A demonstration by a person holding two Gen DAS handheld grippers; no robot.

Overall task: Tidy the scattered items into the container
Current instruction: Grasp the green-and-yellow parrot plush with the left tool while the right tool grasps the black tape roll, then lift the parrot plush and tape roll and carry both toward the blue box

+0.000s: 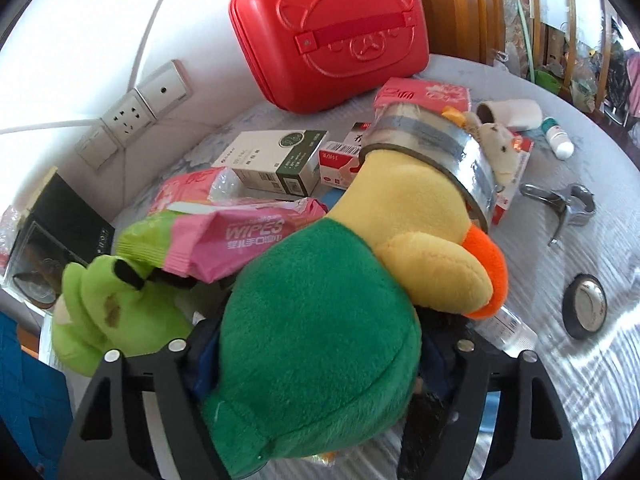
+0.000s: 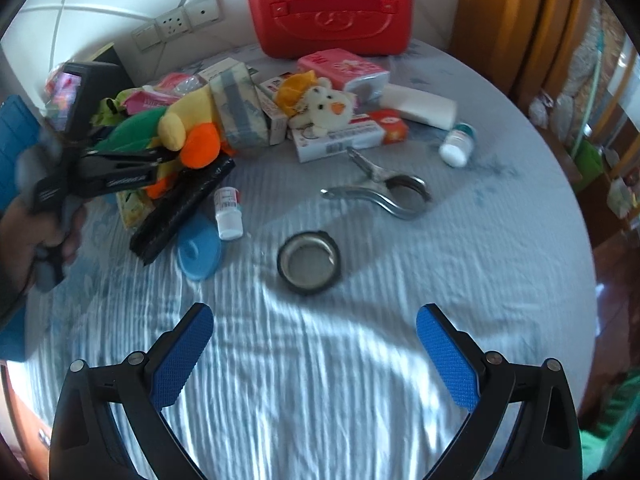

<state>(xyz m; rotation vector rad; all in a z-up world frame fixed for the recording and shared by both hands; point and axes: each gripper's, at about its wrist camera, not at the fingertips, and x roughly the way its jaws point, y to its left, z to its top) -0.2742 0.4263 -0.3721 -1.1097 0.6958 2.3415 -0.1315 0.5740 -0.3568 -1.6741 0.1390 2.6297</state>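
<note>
Sitting over on the left, the left gripper [image 2: 160, 160] has its jaws either side of the green and yellow plush toy [image 1: 320, 340], which fills the gap, though I can't tell if the pads actually press on it; next to it there's a pink wipes pack [image 1: 236, 236] and some boxes in the pile; the red case [image 2: 330, 6] stands at the back against the wall; further right, the right gripper [image 2: 314, 354] is spread wide with nothing in it, above the bedsheet [image 2: 460, 240] near a tape roll [image 2: 310, 262].
</note>
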